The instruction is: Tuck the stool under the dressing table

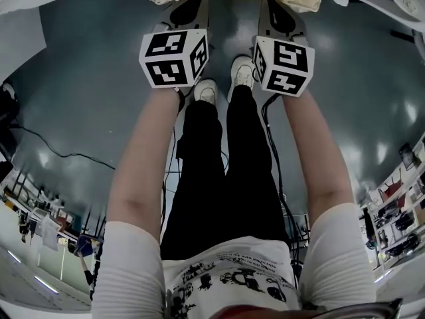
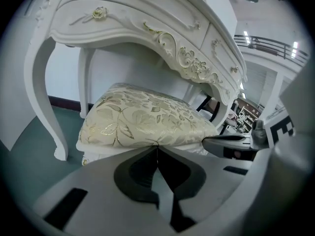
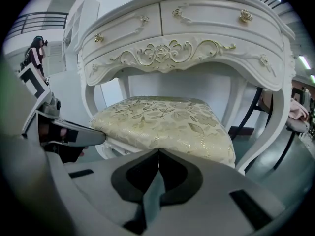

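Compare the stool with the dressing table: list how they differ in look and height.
The stool has a padded cream seat with a gold leaf pattern; the dressing table is hard white, carved, with gilt scrolls and gold drawer knobs. The stool stands low, its seat lower than the dressing table's apron. Both have white-painted frames.

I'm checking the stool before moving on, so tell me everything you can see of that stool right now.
The stool has a padded cream seat, seemingly fabric, with a gold leaf pattern, on a white carved base. It stands upright beneath the white dressing table, between its legs. The left gripper and right gripper, jaws shut, appear to press on the seat's near edge.
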Available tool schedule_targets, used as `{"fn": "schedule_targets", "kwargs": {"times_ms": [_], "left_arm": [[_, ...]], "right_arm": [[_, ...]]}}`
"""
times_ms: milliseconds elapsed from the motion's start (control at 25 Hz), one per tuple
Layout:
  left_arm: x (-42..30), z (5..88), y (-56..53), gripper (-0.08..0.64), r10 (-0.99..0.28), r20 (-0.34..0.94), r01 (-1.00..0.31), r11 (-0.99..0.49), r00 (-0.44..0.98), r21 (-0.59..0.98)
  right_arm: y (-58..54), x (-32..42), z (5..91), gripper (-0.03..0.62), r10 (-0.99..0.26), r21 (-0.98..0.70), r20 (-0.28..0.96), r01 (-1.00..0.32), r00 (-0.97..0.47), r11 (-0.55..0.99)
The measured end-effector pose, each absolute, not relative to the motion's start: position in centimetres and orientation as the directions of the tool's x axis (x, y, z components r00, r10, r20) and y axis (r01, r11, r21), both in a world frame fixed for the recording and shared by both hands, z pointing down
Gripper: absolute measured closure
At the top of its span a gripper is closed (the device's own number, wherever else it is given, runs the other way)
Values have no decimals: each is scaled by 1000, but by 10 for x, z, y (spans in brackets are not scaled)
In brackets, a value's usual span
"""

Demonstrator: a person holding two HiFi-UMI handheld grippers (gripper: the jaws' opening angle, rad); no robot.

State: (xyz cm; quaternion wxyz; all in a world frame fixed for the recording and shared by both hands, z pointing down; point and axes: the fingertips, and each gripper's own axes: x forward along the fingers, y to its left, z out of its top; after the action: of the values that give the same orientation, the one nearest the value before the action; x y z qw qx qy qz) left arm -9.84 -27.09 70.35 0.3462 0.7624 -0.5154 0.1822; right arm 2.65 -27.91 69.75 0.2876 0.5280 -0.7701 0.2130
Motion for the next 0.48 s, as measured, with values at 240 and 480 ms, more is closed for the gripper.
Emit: {"fn": "schedule_targets", "kwargs": {"times_ms": [240,480], "left_arm": [[-103,704,-294,538,-655,641,-916,-290,400,276],[-116,697,-316,538,-673,641,-929,-283,370,240]], "right_arm": [[-302,20,697,575,-723,-5,632,-935,-278,356],[-322,7,692,575,-704,-29,618,-904,-351,426]]}}
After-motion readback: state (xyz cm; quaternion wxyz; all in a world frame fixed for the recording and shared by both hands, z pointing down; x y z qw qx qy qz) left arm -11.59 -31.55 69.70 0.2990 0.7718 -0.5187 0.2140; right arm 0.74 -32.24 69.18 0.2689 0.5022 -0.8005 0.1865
